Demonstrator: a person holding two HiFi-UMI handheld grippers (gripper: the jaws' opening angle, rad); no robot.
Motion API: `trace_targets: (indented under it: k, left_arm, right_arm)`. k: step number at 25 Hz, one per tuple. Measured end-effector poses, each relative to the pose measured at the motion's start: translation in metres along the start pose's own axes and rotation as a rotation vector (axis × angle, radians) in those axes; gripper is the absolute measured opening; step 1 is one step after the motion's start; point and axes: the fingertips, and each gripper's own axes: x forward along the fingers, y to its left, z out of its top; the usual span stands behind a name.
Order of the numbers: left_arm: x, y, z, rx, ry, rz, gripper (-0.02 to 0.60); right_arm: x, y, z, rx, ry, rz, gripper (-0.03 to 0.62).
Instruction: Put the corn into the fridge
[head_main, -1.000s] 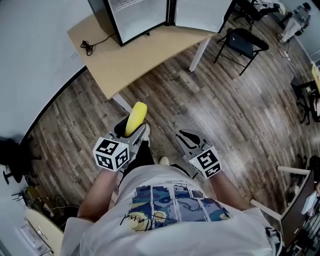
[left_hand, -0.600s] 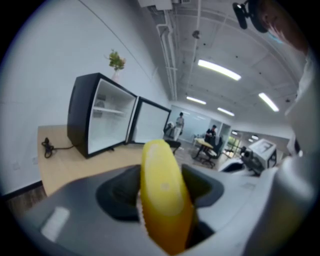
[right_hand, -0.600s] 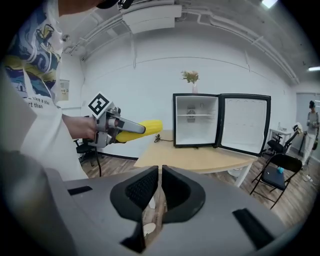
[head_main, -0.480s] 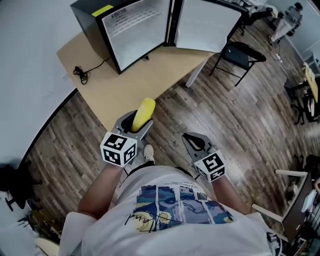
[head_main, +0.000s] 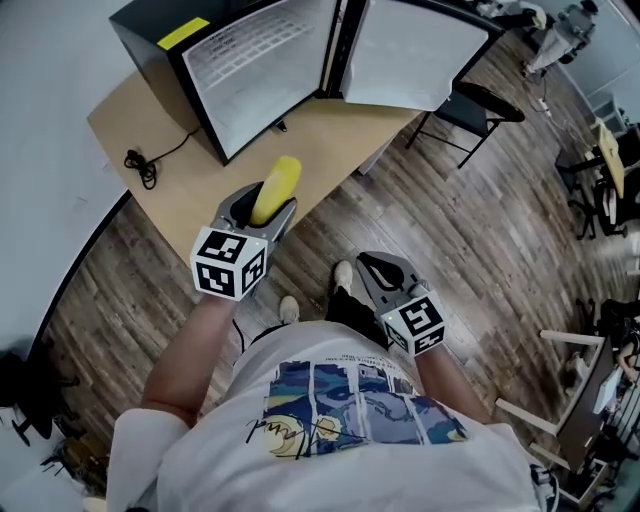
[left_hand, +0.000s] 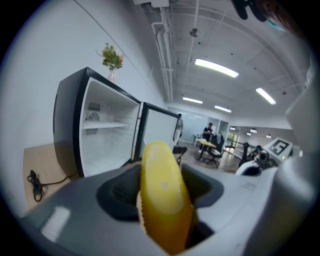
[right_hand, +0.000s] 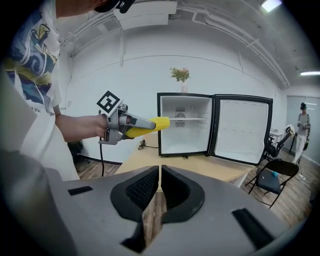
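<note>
In the head view the left tongs (head_main: 262, 205) grip the yellow corn (head_main: 278, 185), held above the edge of the wooden surface (head_main: 170, 205) and aimed toward the open fridge (head_main: 150, 30). The right tongs (head_main: 378, 270) hang lower over the floor (head_main: 470, 220). In the left gripper view the corn sits clamped between the jaws, with the fridge's white inside beyond it. The right gripper view shows its own jaws closed together with nothing between them.

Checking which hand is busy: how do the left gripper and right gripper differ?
The left gripper grips the yellow corn; the right gripper is shut on nothing. The left gripper is over the table edge; the right gripper is over the floor. Both face the open fridge.
</note>
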Motion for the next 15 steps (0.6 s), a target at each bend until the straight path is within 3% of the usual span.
trace_targets:
  k: [6, 15]
  left_arm:
    - [0.06, 0.039, 0.057, 0.028, -0.05, 0.077, 0.253]
    - [0.153, 0.11, 0.138, 0.069, -0.08, 0.26, 0.252]
  right_arm:
    - [0.023, -0.057, 0.018, -0.009, -0.044, 0.029, 0.021]
    - [0.062, -0.156, 0.046, -0.076, -0.076, 0.15, 0.02]
